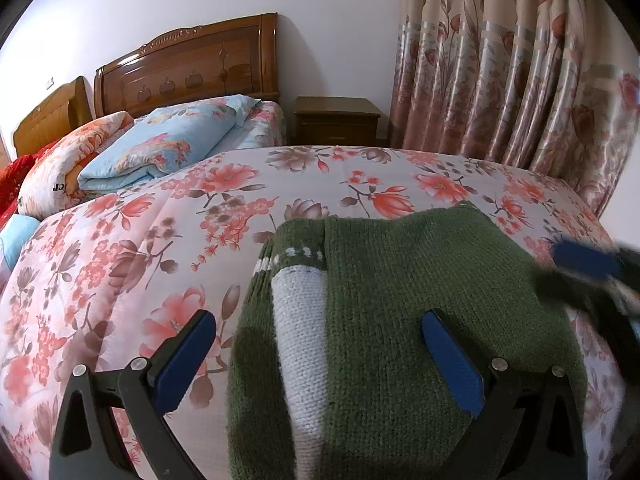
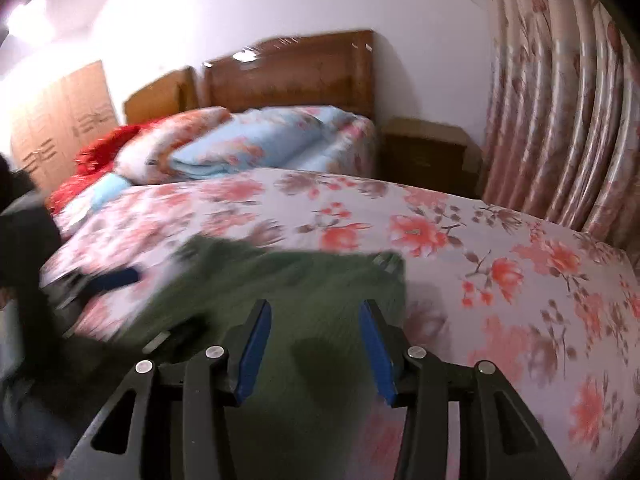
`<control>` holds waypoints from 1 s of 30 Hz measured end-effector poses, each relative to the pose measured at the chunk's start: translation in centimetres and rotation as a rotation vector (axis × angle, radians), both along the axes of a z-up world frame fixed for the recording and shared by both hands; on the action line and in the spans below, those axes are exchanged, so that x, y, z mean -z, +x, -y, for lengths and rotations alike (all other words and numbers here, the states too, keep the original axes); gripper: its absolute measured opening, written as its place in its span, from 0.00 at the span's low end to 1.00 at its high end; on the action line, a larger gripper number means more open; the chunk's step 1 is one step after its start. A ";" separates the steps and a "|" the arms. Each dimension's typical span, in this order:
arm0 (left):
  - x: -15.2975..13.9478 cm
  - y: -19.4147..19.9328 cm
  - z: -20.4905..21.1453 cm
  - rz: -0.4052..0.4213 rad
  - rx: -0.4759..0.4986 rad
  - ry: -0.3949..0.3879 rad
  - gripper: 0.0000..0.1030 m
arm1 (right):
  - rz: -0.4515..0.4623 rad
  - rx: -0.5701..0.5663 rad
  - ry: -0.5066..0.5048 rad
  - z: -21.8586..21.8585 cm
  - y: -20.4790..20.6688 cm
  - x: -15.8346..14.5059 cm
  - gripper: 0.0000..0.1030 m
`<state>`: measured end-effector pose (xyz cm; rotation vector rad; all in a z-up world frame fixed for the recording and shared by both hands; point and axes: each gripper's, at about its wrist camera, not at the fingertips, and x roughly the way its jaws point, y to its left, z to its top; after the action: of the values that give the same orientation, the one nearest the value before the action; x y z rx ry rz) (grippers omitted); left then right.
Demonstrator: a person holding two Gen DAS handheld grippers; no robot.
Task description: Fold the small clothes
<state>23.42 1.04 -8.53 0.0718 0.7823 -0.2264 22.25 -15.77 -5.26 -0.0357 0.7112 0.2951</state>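
A green knitted sweater [image 1: 400, 300] with a white panel lies folded on the floral bed cover [image 1: 160, 240]. My left gripper [image 1: 320, 320] is open above the sweater's near left part, jaws wide apart, holding nothing. My right gripper [image 2: 316, 312] is open above the sweater [image 2: 312, 280] near its right edge, holding nothing. The right wrist view is blurred. The right gripper shows at the right edge of the left wrist view [image 1: 588, 264], and the left gripper at the left of the right wrist view [image 2: 108, 278].
Folded quilts and pillows [image 1: 160, 144] are piled at the head of the bed below a wooden headboard [image 1: 192, 64]. A wooden nightstand [image 1: 336, 120] stands beside floral curtains [image 1: 520, 80]. The bed's right edge [image 1: 600, 224] is close to the sweater.
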 end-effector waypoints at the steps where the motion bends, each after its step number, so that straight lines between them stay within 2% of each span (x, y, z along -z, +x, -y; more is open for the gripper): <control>1: 0.0 0.0 -0.1 0.001 -0.001 0.001 1.00 | 0.002 -0.016 -0.010 -0.2 -1.2 0.2 0.46; 4: 0.0 0.0 -0.1 0.003 -0.001 0.001 1.00 | -0.022 -0.068 -0.100 -1.7 -3.1 2.0 0.47; 6: 0.0 -0.1 0.0 0.010 -0.003 0.007 1.00 | 0.050 -0.077 -0.160 -2.4 -4.2 2.8 0.48; 9: 0.0 -0.3 -0.1 0.017 -0.007 0.011 1.00 | 0.013 -0.036 -0.141 -2.4 -4.2 2.1 0.48; 11: 0.1 -0.4 -0.2 0.019 -0.012 0.007 1.00 | 0.028 -0.033 -0.118 -2.4 -5.1 1.4 0.48; 14: 0.1 -0.6 0.0 0.031 -0.016 0.022 1.00 | 0.019 -0.042 -0.140 -2.2 -6.1 2.9 0.49; 16: 0.0 -0.8 0.2 0.043 -0.019 0.037 1.00 | 0.069 -0.056 -0.162 -2.2 -6.8 3.4 0.50; 19: 0.0 -1.0 0.4 0.056 -0.022 0.050 1.00 | 0.042 -0.037 -0.152 -2.1 -6.9 3.3 0.52; 27: 0.4 -2.7 -0.9 0.057 -0.034 0.003 1.00 | 0.022 -0.013 -0.183 -2.1 -8.5 4.0 0.57; 30: 0.5 -3.2 -1.4 0.049 -0.040 -0.019 1.00 | -0.014 -0.013 -0.119 -1.2 -9.3 4.5 0.56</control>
<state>20.18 2.47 -9.08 0.0439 0.7318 -0.1930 12.94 -14.59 -9.71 -0.1517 0.7419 0.2652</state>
